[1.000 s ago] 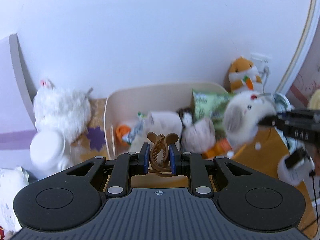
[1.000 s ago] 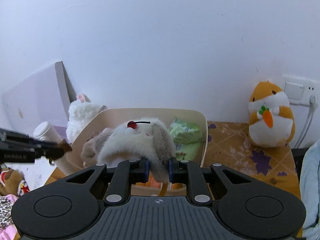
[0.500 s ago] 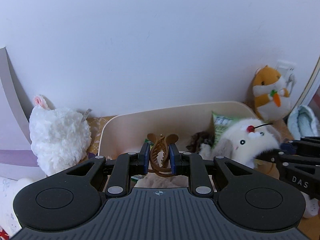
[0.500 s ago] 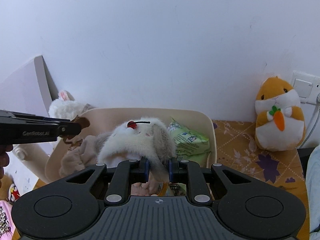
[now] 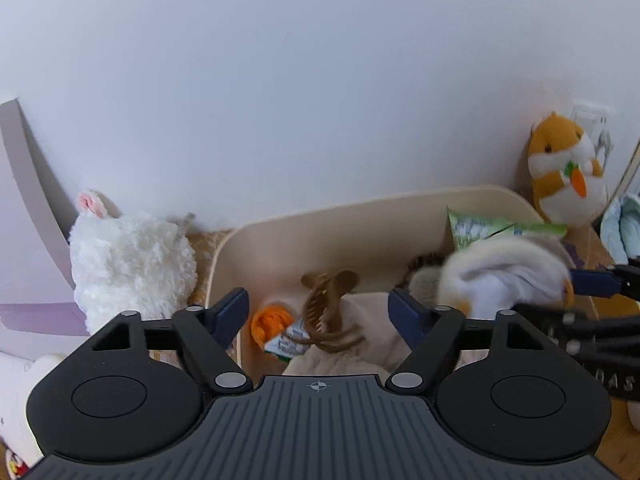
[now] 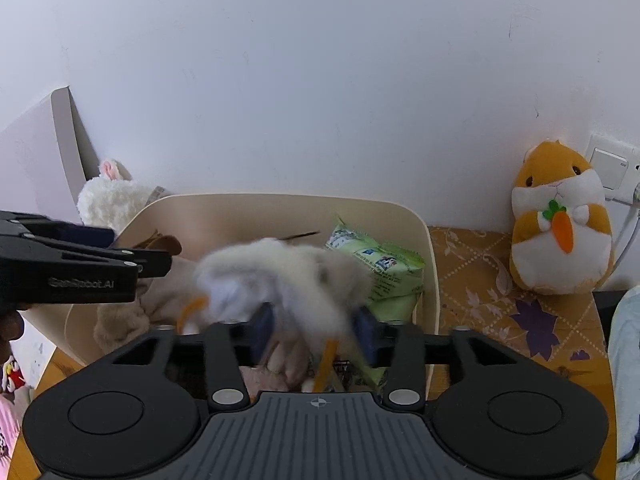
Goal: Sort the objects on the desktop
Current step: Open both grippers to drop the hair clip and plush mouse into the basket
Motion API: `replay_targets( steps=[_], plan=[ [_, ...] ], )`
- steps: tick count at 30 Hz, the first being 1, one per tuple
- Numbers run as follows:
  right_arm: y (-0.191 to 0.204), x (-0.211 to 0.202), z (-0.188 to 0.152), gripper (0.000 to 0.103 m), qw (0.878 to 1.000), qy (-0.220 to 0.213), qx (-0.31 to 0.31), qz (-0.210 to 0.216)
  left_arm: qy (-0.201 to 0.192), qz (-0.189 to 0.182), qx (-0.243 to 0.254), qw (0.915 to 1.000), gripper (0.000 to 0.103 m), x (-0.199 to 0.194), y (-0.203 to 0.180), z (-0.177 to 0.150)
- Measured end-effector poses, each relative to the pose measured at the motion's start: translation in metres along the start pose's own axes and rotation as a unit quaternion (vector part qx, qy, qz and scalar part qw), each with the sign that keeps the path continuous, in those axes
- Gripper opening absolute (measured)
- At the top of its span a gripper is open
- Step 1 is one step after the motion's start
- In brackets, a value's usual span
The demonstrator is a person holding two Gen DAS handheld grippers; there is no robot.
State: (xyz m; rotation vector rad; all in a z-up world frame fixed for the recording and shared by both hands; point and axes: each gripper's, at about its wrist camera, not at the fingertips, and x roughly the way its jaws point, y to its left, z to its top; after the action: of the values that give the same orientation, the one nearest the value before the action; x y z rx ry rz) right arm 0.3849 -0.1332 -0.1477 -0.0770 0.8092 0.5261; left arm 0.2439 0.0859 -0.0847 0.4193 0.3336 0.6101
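Holding both tongs spread wide over the cream bin [image 5: 360, 216], I grip nothing: my left tongs [image 5: 318, 314] frame the brown hair claw [image 5: 326, 312] lying among an orange item and a beige plush, my right tongs [image 6: 316, 330] flank the blurred white plush bunny [image 6: 280, 276] beside a green packet [image 6: 380, 268].

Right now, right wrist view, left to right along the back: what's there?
White fluffy plush → beige bin → green snack packet → orange hamster plush → wall socket.
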Motion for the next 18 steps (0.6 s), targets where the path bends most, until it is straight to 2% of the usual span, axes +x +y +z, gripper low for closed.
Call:
replay_targets(
  steps=[1,3,5,7,9,13,18],
  plan=[
    [0.0,-0.001,0.0,0.072,1.0,-0.001,-0.001,0.001,0.001,-0.002,-0.001,1.0,0.079,-0.001,0.001,0.0],
    [0.003,-0.006,0.0,0.079,1.0,-0.001,-0.003,0.0,0.008,-0.006,0.0,1.0,0.079,-0.003,0.003,-0.001],
    [0.007,-0.012,-0.001,0.081,1.0,-0.001,-0.008,0.001,0.01,-0.007,0.004,0.9999,0.079,-0.006,0.005,-0.003],
    [0.011,-0.019,-0.002,0.093,1.0,-0.001,-0.018,-0.001,0.008,-0.006,0.006,0.9999,0.079,-0.012,0.008,-0.004],
    [0.015,-0.027,-0.003,0.1,1.0,-0.006,-0.025,-0.008,0.008,-0.011,0.003,0.9999,0.079,-0.019,0.011,-0.005],
    [0.021,-0.043,-0.002,0.103,0.999,-0.016,-0.028,-0.021,0.009,-0.022,-0.007,0.9997,0.08,-0.035,0.02,-0.007],
    [0.032,-0.059,-0.002,0.103,0.997,-0.006,-0.044,-0.06,0.015,-0.032,-0.016,0.9992,0.08,-0.059,0.028,-0.011]
  ],
)
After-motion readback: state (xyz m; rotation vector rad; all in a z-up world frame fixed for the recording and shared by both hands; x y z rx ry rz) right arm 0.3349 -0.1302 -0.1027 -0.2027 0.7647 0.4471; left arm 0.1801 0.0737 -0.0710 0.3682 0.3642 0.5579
